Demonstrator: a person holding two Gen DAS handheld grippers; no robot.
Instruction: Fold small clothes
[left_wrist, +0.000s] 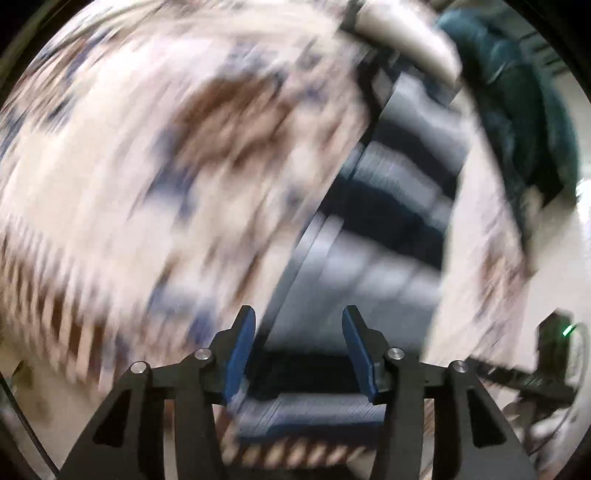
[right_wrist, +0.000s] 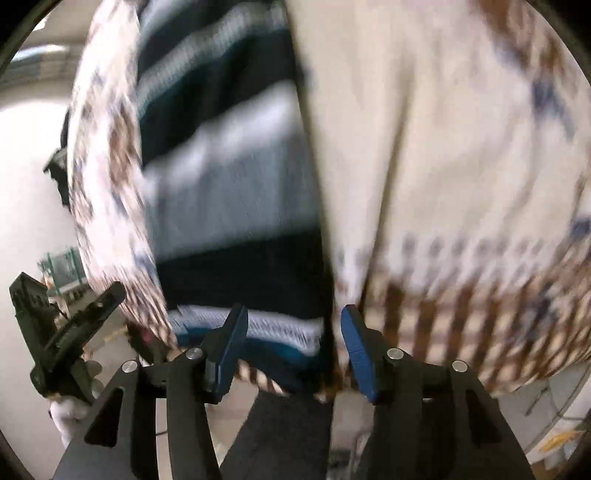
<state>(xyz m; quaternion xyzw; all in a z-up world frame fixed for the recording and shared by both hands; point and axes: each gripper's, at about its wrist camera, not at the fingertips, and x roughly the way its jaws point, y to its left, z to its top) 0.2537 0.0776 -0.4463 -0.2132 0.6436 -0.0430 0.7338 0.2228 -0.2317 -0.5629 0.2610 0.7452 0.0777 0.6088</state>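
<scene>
Both views are heavily motion-blurred. A cream knitted garment (left_wrist: 155, 155) with brown and blue patterning fills the left of the left wrist view and the right of the right wrist view (right_wrist: 461, 166). A dark blue and grey striped garment (left_wrist: 388, 221) lies between its parts; it also shows in the right wrist view (right_wrist: 229, 177). My left gripper (left_wrist: 298, 325) is open over the striped cloth, holding nothing. My right gripper (right_wrist: 293, 325) is open at the cream garment's ribbed hem, holding nothing. The left gripper's black body (right_wrist: 59, 332) shows at the lower left of the right wrist view.
A dark teal cloth (left_wrist: 517, 110) lies at the upper right of the left wrist view. A pale surface (right_wrist: 33, 184) shows at the left of the right wrist view. A dark mat (right_wrist: 280, 435) lies below the right gripper.
</scene>
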